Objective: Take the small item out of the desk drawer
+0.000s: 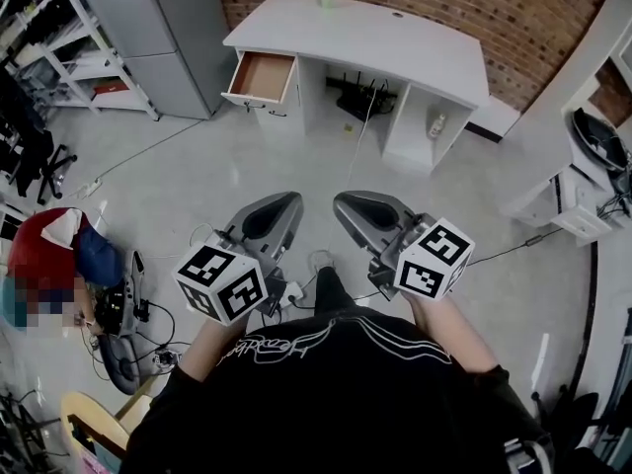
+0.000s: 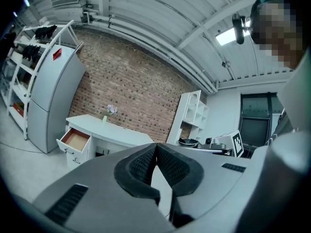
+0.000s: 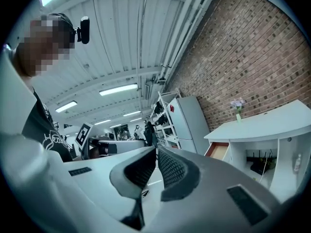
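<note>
Both near, the left claw (image 1: 293, 200) and right claw (image 1: 342, 201) are pressed together, empty; far off, the drawer (image 1: 262, 77) stands open.

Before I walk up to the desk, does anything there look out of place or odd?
Only the drawer at the desk's left end: it stands pulled out, brown inside showing. No item in it can be made out from here. A cable trails over the floor in front.
</note>
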The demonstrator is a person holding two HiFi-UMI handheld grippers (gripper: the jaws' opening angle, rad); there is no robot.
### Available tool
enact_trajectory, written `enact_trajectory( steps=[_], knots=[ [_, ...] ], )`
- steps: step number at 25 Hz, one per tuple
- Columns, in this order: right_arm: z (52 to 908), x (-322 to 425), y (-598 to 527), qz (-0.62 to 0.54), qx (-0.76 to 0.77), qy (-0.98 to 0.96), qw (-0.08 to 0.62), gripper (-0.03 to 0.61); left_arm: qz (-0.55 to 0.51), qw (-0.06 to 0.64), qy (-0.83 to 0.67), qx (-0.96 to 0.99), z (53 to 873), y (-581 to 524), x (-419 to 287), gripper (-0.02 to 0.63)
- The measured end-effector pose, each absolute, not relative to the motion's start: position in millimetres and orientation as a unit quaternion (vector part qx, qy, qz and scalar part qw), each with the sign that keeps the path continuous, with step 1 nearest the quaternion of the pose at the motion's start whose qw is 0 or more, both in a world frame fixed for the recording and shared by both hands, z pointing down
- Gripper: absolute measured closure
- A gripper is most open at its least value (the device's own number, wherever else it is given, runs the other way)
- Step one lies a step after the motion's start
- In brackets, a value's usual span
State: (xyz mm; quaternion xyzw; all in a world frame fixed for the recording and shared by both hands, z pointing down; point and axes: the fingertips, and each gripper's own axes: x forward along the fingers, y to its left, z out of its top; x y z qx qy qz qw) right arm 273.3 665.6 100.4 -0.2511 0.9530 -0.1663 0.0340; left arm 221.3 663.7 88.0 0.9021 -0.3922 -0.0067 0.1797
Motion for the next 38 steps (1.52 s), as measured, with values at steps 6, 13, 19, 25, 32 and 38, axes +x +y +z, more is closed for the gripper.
enact_trajectory(
  steps=[6,13,19,25,32,38],
  knots=[
    [114.5,280.7,573.0,-0.185,-0.240,0.952,0.046,0.534,0.011,0.192,-0.405,0.894,110.5,575.2,224.9,0.592],
    [138.9,282.8,433.6,-0.227,-0.225,0.946,0.048,0.534,0.031,0.229,-0.416,0.880,131.2,437.7,227.0,0.592],
    [141.4,276.2,334.2,-0.213,-0.215,0.952,0.041,0.534,0.038,0.199,-0.419,0.885,126.1,335.7,229.1,0.592],
    [149.2,260.1,298.5,-0.220,-0.206,0.953,0.024,0.534,0.034,0.209,-0.424,0.881,131.5,298.4,216.4,0.592],
    [163.3,223.4,249.1,-0.216,-0.205,0.955,0.008,0.534,0.021,0.214,-0.424,0.880,146.1,248.8,179.1,0.592],
    [176.6,180.5,183.2,-0.225,-0.213,0.951,-0.006,0.532,0.018,0.230,-0.413,0.881,163.8,183.1,135.6,0.592]
  ],
)
